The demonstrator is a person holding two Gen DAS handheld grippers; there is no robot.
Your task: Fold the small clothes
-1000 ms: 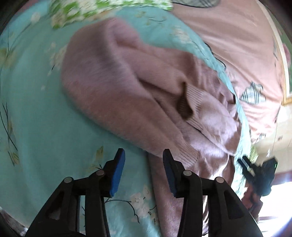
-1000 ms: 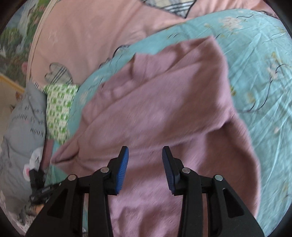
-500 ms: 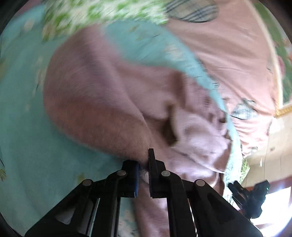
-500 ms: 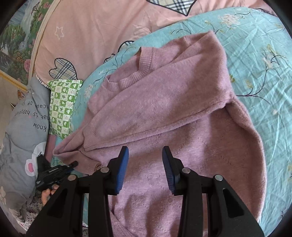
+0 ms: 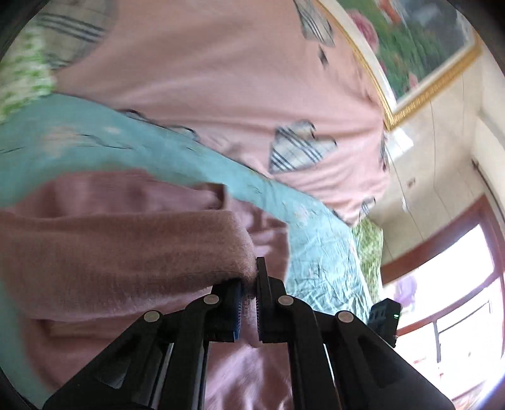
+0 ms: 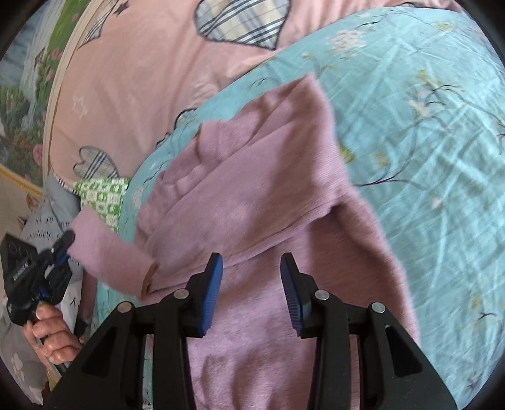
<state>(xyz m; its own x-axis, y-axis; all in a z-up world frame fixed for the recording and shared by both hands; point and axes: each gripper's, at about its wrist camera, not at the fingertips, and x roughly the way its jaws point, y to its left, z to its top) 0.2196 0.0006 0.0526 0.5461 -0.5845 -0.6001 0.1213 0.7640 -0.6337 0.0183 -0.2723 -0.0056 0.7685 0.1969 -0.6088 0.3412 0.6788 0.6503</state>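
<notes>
Right wrist view: the left gripper (image 6: 68,243), at nine o'clock, pinches the mauve sweater's sleeve (image 6: 107,252) end. The sleeve's length runs toward three o'clock, to the sweater (image 6: 252,202). The right gripper (image 6: 251,295) hangs over it, jaws apart and empty.

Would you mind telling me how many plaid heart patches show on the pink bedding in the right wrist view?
3: a large one at top centre, one at the upper left, one lower left above the green checked cloth. Others may lie outside the view.
</notes>
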